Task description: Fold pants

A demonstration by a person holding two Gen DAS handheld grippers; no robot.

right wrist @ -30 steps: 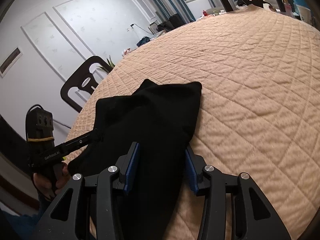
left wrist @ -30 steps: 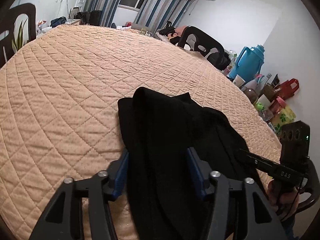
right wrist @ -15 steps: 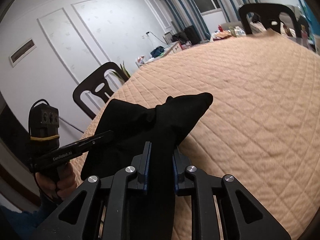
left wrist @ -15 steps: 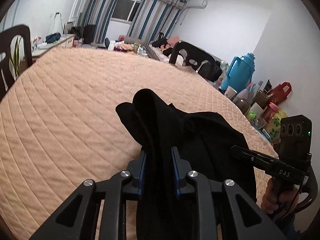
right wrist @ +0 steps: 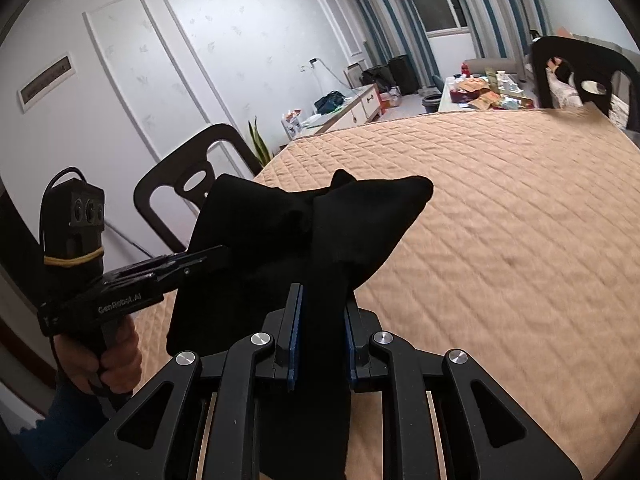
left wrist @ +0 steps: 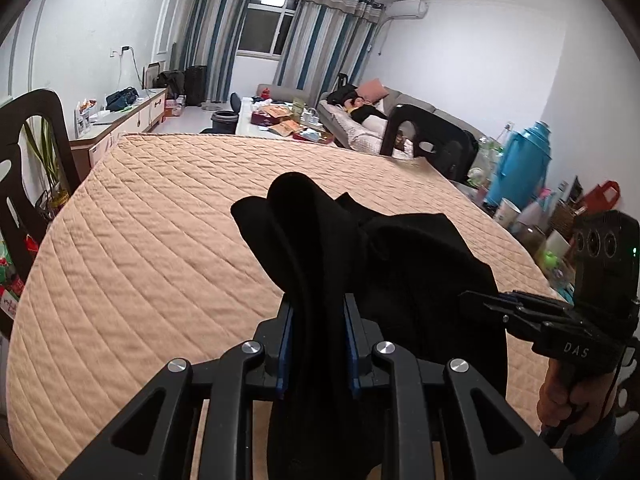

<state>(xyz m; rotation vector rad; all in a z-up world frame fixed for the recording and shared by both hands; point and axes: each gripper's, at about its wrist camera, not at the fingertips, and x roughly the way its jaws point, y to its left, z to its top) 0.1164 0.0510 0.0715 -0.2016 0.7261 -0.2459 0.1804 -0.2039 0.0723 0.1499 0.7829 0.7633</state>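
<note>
Pants (left wrist: pixel 400 264), black, bunched and lifted off the near edge of the quilted table (left wrist: pixel 160 240), hanging between both grippers. Left gripper (left wrist: pixel 316 340) clenched on a thick fold of cloth, blue pads pressing either side of it; right gripper (right wrist: pixel 320 344) likewise clamped on its own gathered fold. In each wrist view the other gripper shows at the side, fingers reaching into the fabric: right one (left wrist: pixel 500 304) at the pants' right edge, left one (right wrist: pixel 192 260) at their left edge. Cloth between the two grips sags in a loose hump, with two rounded ends poking up and forward; which part is waistband and which is leg cannot be told. Far part of the pants seems to rest on or hover just above the table, contact unclear. Judgement: task at an early-to-middle stage. The garment is gripped at two points and raised, but no neat fold lies flat yet. Left to do: lay it down, align the edges, fold over, release.
</note>
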